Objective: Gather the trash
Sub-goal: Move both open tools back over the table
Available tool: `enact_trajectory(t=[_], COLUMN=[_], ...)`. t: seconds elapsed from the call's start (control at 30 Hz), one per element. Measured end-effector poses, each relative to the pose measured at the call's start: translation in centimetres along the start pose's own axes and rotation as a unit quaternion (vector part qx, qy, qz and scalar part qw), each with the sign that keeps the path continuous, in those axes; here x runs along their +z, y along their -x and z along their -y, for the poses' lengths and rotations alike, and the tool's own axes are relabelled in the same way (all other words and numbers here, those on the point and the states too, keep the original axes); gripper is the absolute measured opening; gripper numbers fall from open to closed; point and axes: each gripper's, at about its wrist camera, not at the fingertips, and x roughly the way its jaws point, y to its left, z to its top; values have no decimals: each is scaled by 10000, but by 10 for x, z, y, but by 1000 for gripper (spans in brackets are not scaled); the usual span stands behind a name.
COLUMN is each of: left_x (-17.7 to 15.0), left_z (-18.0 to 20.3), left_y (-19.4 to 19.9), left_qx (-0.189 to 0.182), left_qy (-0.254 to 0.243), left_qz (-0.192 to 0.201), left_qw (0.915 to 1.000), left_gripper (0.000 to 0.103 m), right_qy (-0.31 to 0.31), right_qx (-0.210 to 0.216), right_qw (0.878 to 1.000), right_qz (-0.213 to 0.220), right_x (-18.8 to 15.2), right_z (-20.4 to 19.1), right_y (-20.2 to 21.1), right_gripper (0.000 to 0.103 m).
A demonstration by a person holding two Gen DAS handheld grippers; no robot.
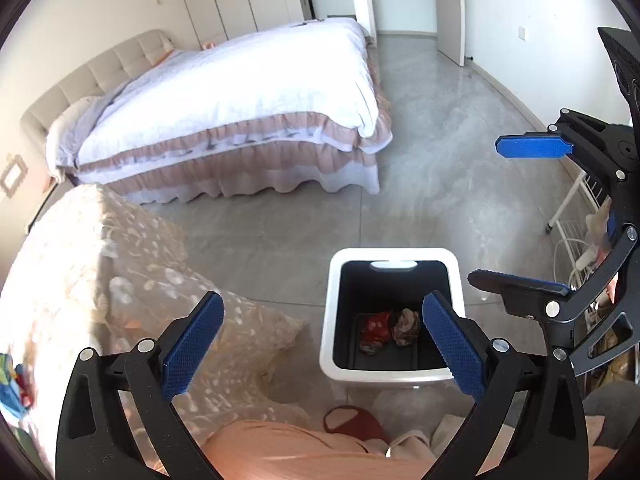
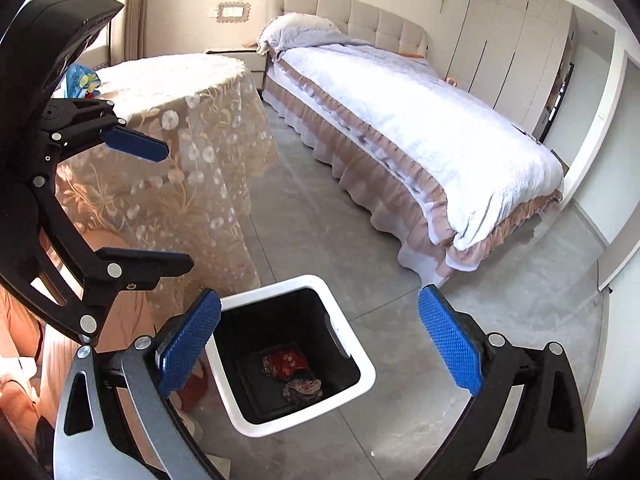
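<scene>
White plastic bin [image 1: 394,254], square, two crumpled wrappers [image 2: 290,376] inside; left gripper [image 1: 324,344], right gripper [image 2: 320,344] above, both wide open, empty.

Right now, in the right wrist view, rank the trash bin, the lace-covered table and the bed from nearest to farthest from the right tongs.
1. Trash bin: just below and ahead of the open right tongs, on the floor.
2. Lace-covered table: to the left, behind the bin.
3. Bed: across the floor, to the right and farthest back.

No text, label or number is legible anywhere.
</scene>
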Motion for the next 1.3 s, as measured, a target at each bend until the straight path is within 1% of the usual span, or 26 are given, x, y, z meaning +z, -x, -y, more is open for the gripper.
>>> enact_trajectory(t=[0.17, 0.23, 0.33, 0.47, 0.53, 0.63, 0.7, 0.8, 0.9, 0.97, 1.07, 1.1, 1.13, 1.2, 1.23, 1.3], left_x=[-4, -8, -16, -30, -41, -58, -71, -95, -121, -137, -164, -173, -182, -203, -213, -233], left_z=[-29, -40, -55, -74, -84, -97, -110, -130, -148, -163, -184, -191, -199, -216, -226, -248], left_y=[46, 59, 76, 99, 114, 137, 150, 168, 186, 195, 210, 214, 218, 229, 234, 245], left_qx=[323, 417, 569, 859, 1121, 1624, 1916, 2249, 2628, 2746, 2789, 2870, 3001, 3315, 3410, 3521], left_qy=[475, 658, 952, 1328, 1517, 1834, 2113, 2493, 2773, 2988, 3288, 3372, 3459, 3665, 3773, 3967], left_qz=[481, 603, 751, 946, 1063, 1203, 1231, 1249, 1255, 1227, 1224, 1204, 1150, 1037, 986, 897], left_qw=[9972, 9951, 9910, 9829, 9763, 9620, 9505, 9336, 9156, 9057, 8939, 8885, 8815, 8631, 8553, 8430], left_gripper=[98, 98, 98, 98, 98, 98, 98, 98, 98, 98, 98, 98, 98, 98, 98, 98], right_qy=[14, 67, 28, -100, -196, -289, -296, -184, 40, 179, 410, 505, 573, 680, 697, 673], right_qx=[206, 194, 316, 514, 703, 1037, 1242, 1529, 1824, 2019, 2316, 2405, 2432, 2596, 2761, 3116], right_qw=[9981, 9968, 9948, 9921, 9895, 9837, 9797, 9742, 9695, 9665, 9595, 9569, 9560, 9518, 9481, 9398], right_qz=[586, 776, 969, 1139, 1244, 1442, 1547, 1652, 1635, 1578, 1553, 1545, 1536, 1485, 1412, 1233], right_x=[32, 42, 56, 72, 81, 96, 104, 117, 129, 137, 148, 152, 156, 162, 165, 169], right_z=[-17, -27, -39, -56, -67, -87, -102, -132, -166, -187, -217, -226, -235, -250, -257, -268], right_y=[26, 32, 38, 46, 50, 54, 53, 51, 49, 47, 45, 43, 41, 37, 35, 30], right_gripper=[98, 98, 98, 98, 98, 98, 98, 98, 98, 98, 98, 98, 98, 98, 98, 98])
